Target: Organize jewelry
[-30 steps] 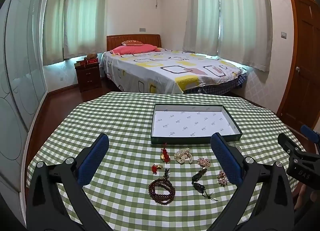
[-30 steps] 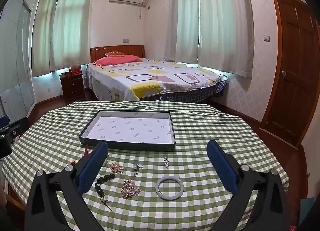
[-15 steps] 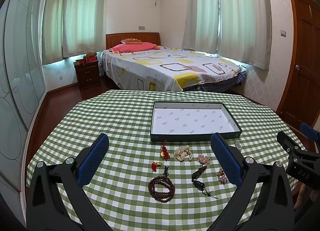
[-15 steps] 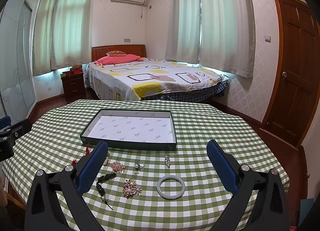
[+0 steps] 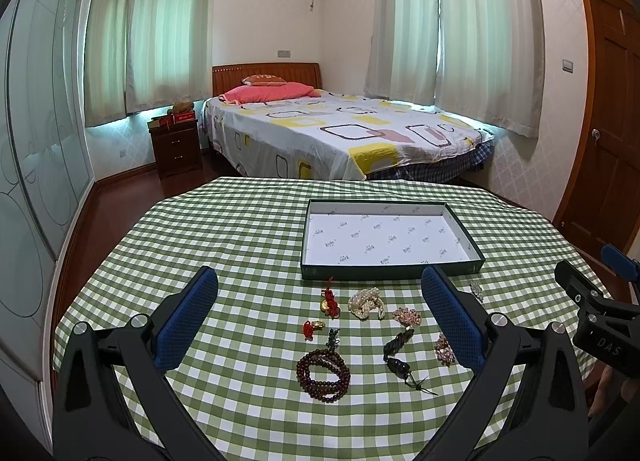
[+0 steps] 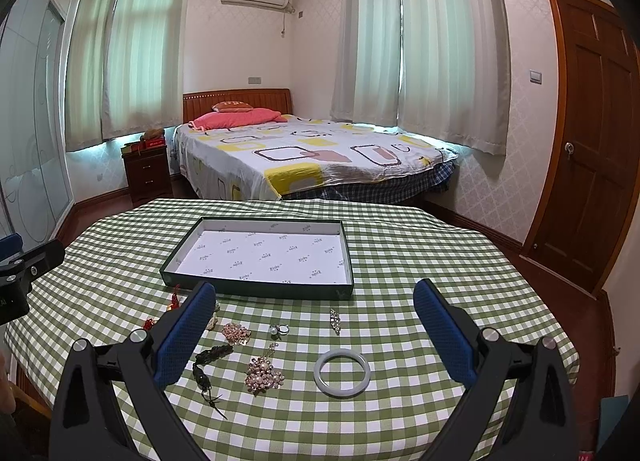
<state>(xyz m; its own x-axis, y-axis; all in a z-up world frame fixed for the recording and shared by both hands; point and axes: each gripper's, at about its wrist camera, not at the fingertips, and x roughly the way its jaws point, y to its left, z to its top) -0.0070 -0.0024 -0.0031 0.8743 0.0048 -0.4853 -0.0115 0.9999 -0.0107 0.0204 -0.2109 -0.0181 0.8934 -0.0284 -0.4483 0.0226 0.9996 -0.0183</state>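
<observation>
A dark green tray [image 5: 390, 272] [image 6: 256, 288] with a white lining lies empty mid-table. In front of it jewelry is scattered: a brown bead bracelet [image 5: 323, 375], a pearl strand [image 5: 366, 303], red-and-gold charms [image 5: 329, 298], a dark pendant on a cord [image 5: 398, 353] [image 6: 210, 357], a pink brooch [image 5: 407, 316]. The right wrist view adds a pale jade bangle [image 6: 342, 372], a pearl brooch [image 6: 264, 375], a ring [image 6: 279, 329] and a small crystal clip [image 6: 334, 319]. My left gripper [image 5: 319, 317] hovers open over the bracelet side. My right gripper [image 6: 314, 331] is open above the bangle and ring.
The table wears a green checked cloth [image 5: 240, 245], its edges dropping off on all sides. Behind it stand a bed [image 5: 336, 133], a dark nightstand [image 5: 176, 145] and curtained windows. A wooden door [image 6: 592, 141] is on the right.
Both grippers have tilted or drawn back slightly, so the table and jewelry sit a little lower and nearer in view. Nothing on the table has been touched.
</observation>
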